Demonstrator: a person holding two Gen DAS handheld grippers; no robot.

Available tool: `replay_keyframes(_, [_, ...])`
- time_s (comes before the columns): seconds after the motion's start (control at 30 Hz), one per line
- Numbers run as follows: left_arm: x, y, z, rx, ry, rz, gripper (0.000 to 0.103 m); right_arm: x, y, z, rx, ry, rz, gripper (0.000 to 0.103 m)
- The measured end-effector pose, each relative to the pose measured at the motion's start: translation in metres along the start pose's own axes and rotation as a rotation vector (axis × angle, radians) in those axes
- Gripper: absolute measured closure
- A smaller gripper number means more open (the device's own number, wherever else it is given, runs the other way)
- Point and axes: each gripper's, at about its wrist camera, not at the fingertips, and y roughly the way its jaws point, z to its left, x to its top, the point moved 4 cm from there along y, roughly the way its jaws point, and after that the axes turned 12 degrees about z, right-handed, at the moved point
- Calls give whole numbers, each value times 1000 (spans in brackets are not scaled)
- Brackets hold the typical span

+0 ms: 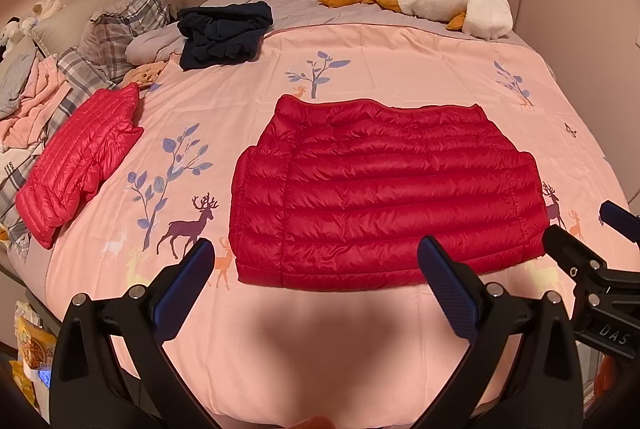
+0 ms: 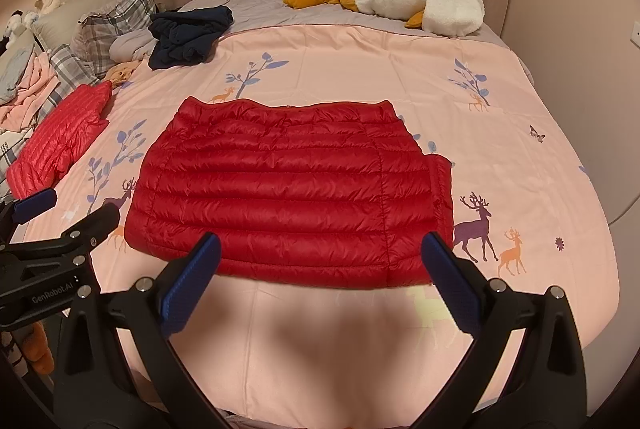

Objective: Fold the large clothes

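A red quilted down jacket (image 1: pixel 384 193) lies folded flat in the middle of the pink bed cover (image 1: pixel 320 329); it also shows in the right wrist view (image 2: pixel 292 193). My left gripper (image 1: pixel 316 249) is open and empty, hovering above the jacket's near left edge. My right gripper (image 2: pixel 320 243) is open and empty above the jacket's near right edge. The right gripper shows at the right edge of the left wrist view (image 1: pixel 588 225). The left gripper shows at the left edge of the right wrist view (image 2: pixel 72 209).
A second folded red jacket (image 1: pixel 80 161) lies at the left by plaid pillows (image 1: pixel 124 21). A crumpled dark navy garment (image 1: pixel 224 33) lies at the back left. A white plush goose (image 1: pixel 452 3) lies at the far edge before curtains. Pink clothes (image 1: pixel 32 105) pile at far left.
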Motion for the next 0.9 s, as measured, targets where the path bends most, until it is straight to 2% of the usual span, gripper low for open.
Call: replay_keyframes(0.9, [0, -1, 0, 1, 0, -6, 1, 0, -1, 0, 2, -3, -3, 2])
